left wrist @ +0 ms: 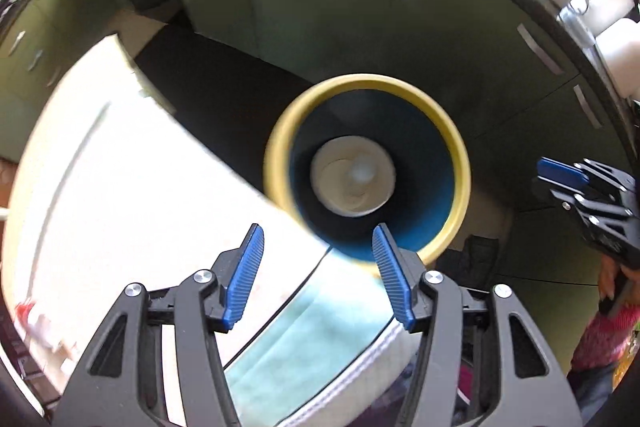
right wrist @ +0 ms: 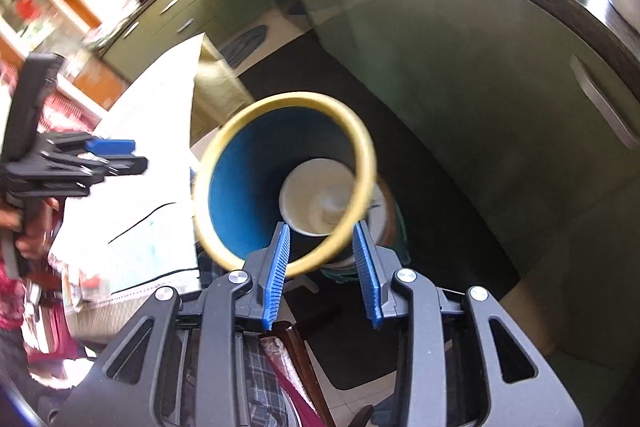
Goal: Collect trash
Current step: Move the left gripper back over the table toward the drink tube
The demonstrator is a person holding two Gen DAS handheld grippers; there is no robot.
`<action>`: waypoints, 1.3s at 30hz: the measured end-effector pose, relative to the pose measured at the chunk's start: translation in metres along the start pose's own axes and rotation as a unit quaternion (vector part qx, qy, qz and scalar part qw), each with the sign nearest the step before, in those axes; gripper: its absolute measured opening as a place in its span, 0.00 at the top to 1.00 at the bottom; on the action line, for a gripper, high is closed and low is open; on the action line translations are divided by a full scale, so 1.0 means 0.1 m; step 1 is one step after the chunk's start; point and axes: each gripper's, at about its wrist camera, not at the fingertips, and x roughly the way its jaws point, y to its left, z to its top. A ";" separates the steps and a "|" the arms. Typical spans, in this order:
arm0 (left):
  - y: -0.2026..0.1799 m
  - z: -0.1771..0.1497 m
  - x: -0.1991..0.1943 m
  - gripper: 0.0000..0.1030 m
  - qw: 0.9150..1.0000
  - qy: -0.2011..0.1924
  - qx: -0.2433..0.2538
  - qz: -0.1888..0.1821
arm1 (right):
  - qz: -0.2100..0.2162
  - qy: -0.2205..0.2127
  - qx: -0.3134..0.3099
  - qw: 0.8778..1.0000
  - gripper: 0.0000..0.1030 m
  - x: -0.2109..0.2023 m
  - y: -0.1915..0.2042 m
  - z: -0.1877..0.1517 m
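The largest thing in both views is the kitchen itself: green cabinets under a dark counter edge, and a dark floor below them. A table with a pale cloth fills the left part of the left wrist view, and its corner reaches toward the bin.

The trash bin stands on the floor just beside the table corner, close to the cabinets. It is blue inside with a yellow rim. Its long axis runs up and down, and its open mouth points up, toward both cameras. In the right wrist view the bin looks tilted, the mouth leaning to the left, but I believe this comes from the angle of the camera.

At the bottom of the bin lies a white round thing, like a paper cup or bowl seen from above; the pictures are blurred, so I cannot say which.

The left gripper is above the table edge, near the bin, with its fingers spread wide and nothing between them. The right gripper is over the near rim of the bin, also spread and empty.

My judgement is that at least one piece of trash is already in the bin. Whether more trash waits on the table I cannot tell.
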 end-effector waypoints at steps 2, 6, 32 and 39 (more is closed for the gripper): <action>0.27 -0.21 -0.27 0.48 1.000 -0.006 -0.015 0.014 | 0.010 0.003 -0.029 1.000 0.67 0.02 0.23 0.02; 0.78 -0.73 -0.71 0.44 0.997 -0.014 -0.061 0.050 | 0.046 0.012 -0.095 0.994 0.65 0.07 0.80 0.07; 1.55 -1.98 -0.82 0.44 0.990 0.024 -0.127 0.055 | 0.183 0.253 -0.427 0.848 0.61 1.08 3.55 -0.30; 1.41 -1.89 -0.80 0.44 0.992 0.028 -0.109 0.054 | 0.171 0.266 -0.456 0.832 0.54 1.21 3.58 -0.28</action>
